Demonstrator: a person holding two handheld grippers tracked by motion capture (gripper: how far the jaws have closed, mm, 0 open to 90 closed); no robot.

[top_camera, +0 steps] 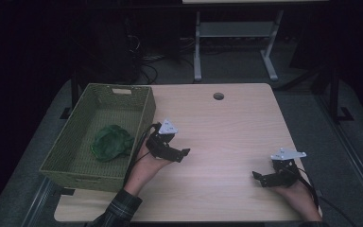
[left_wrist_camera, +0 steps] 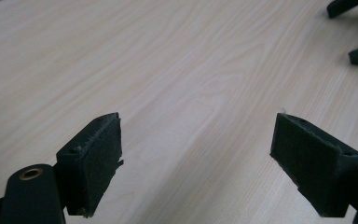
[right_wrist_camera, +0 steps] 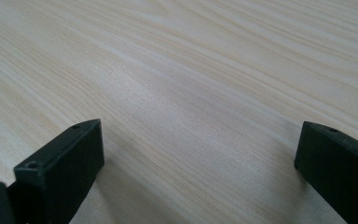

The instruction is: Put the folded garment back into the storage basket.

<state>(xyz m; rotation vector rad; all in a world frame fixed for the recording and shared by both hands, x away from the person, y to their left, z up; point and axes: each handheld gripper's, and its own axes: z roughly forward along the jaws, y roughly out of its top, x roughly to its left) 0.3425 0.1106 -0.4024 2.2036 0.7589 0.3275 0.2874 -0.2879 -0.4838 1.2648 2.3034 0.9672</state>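
A green woven basket (top_camera: 142,109) stands at the table's left side, and a crumpled green cloth (top_camera: 111,142) lies inside it. My left gripper (top_camera: 183,154) rests just right of the basket, held by a hand in a plaid sleeve, pointing right. In the left gripper view its jaws (left_wrist_camera: 198,163) stand wide apart over bare wood, nothing between them. My right gripper (top_camera: 257,177) sits near the front right corner, pointing left. The right gripper view shows it (right_wrist_camera: 198,172) open and empty above the tabletop.
The light wooden table (top_camera: 227,127) has a round cable hole (top_camera: 218,96) near its far edge. Beyond it stand a white desk frame (top_camera: 236,33) and dark cables on the floor. The other gripper's jaw tips (left_wrist_camera: 354,28) show far off in the left gripper view.
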